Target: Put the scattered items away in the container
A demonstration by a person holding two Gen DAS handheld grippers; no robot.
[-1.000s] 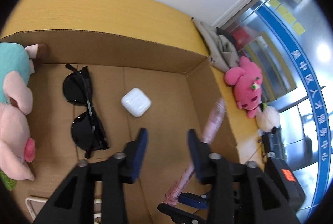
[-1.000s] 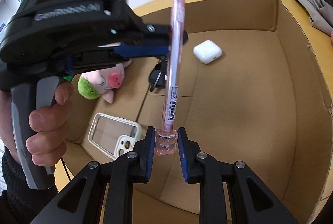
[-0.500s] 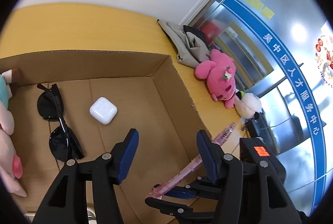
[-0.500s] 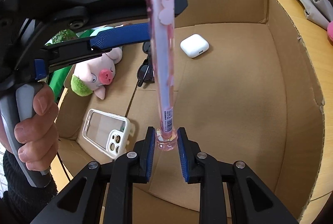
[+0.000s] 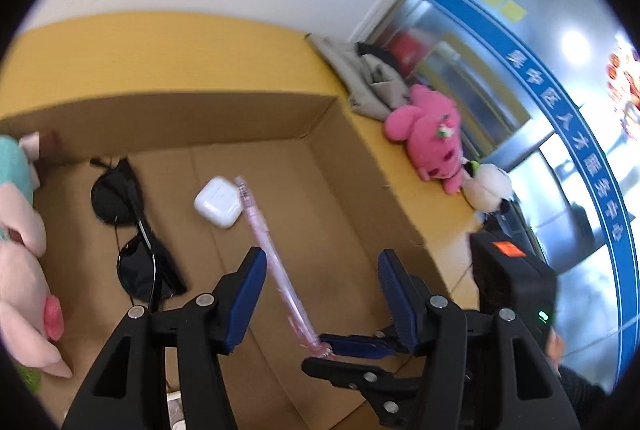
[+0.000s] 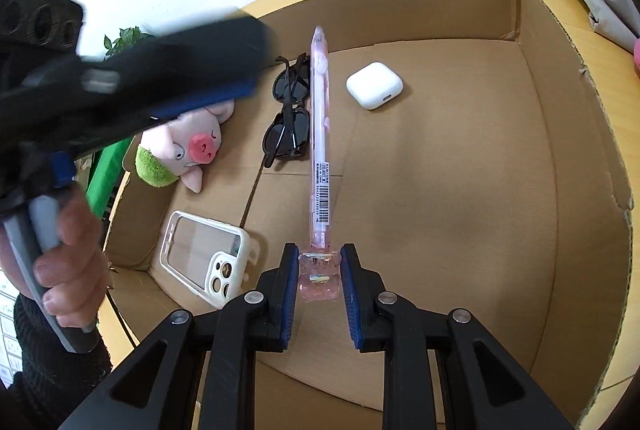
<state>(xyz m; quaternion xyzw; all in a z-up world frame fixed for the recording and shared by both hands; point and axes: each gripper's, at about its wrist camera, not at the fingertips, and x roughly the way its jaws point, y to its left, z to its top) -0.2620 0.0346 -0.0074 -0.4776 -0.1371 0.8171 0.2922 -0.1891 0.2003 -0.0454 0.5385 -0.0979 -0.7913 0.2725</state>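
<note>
Pen (image 6: 319,134), pinched at its clear cap end by our right gripper (image 6: 319,272), now hangs over the cardboard box (image 6: 568,158), since our left gripper (image 5: 320,294) has spread and let go, so we judge only the drop remains.

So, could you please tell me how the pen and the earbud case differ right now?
The pen is pink, long and thin; the earbud case is white, squat and rounded. The pen is clamped by its end in the right gripper above the box floor; the earbud case lies on that floor.
</note>
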